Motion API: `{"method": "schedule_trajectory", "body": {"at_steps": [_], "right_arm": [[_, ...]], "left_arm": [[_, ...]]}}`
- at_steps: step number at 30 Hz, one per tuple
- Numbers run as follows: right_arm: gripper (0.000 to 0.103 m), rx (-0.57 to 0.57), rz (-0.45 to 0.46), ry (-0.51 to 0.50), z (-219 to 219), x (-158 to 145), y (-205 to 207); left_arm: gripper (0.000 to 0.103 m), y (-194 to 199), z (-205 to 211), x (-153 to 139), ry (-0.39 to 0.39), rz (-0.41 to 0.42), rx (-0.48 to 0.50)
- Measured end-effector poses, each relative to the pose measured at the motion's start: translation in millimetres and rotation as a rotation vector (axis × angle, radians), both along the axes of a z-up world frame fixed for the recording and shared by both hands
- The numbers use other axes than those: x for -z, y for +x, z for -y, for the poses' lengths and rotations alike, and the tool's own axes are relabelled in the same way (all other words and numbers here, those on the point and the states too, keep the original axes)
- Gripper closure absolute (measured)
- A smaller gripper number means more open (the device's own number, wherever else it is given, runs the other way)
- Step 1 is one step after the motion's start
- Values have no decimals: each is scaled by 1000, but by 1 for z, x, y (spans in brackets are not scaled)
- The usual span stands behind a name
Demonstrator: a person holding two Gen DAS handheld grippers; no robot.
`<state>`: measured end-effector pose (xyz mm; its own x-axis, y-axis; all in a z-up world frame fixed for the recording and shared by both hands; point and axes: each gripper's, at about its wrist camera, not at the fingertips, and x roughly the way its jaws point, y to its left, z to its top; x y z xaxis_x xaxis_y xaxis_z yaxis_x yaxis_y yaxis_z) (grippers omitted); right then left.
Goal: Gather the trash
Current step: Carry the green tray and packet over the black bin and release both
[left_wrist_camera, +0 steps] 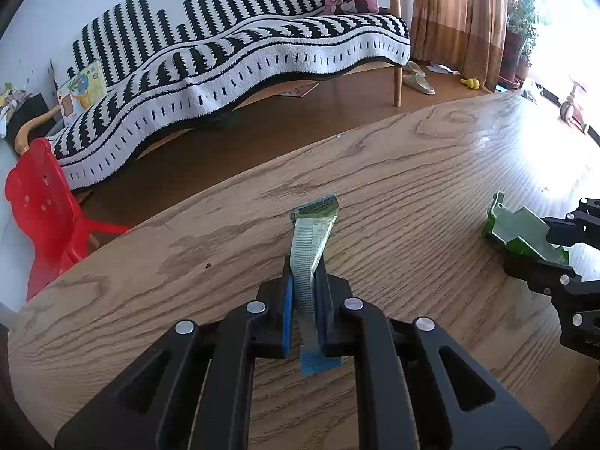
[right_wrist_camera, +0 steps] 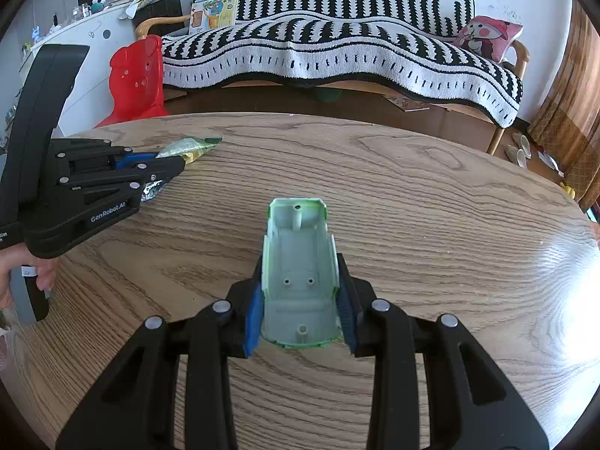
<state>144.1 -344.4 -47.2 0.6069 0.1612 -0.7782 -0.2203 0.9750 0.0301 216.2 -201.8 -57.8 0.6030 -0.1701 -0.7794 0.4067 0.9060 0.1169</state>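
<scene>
My left gripper (left_wrist_camera: 304,281) is shut on a green and silver snack wrapper (left_wrist_camera: 313,236), held just above the wooden table (left_wrist_camera: 412,172). The wrapper sticks out forward past the fingers. In the right wrist view the left gripper (right_wrist_camera: 176,167) is at the left with the wrapper (right_wrist_camera: 187,148) in it. My right gripper (right_wrist_camera: 300,300) is shut on a pale green plastic toy-car shell (right_wrist_camera: 298,262), hollow side up, over the table (right_wrist_camera: 431,225). In the left wrist view the shell (left_wrist_camera: 521,230) and right gripper (left_wrist_camera: 555,240) are at the right edge.
Beyond the table's far edge are a sofa with a black-and-white striped cover (left_wrist_camera: 232,48), a red plastic child's chair (left_wrist_camera: 41,202), a brown floor, slippers (left_wrist_camera: 418,80) and curtains (left_wrist_camera: 461,18). A white cabinet (right_wrist_camera: 86,48) stands at far left.
</scene>
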Motion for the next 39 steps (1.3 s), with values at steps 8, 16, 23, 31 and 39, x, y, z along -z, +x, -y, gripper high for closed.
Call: {"method": "schedule_trajectory", "body": {"at_steps": [8, 16, 23, 31, 39], "right_arm": [[69, 0, 0, 1, 1, 0, 0], [70, 71, 2, 59, 12, -2, 2], [70, 200, 193, 215, 63, -50, -79], [70, 402, 235, 201, 182, -89, -269], [70, 556, 115, 239, 262, -46, -416]], "left_arm": [[94, 0, -1, 1, -6, -3, -1], [95, -9, 21, 4, 158, 75, -21], [95, -94, 58, -48, 20, 75, 71], [95, -240, 154, -102, -76, 104, 292], [94, -358, 267, -81, -78, -171, 573]]}}
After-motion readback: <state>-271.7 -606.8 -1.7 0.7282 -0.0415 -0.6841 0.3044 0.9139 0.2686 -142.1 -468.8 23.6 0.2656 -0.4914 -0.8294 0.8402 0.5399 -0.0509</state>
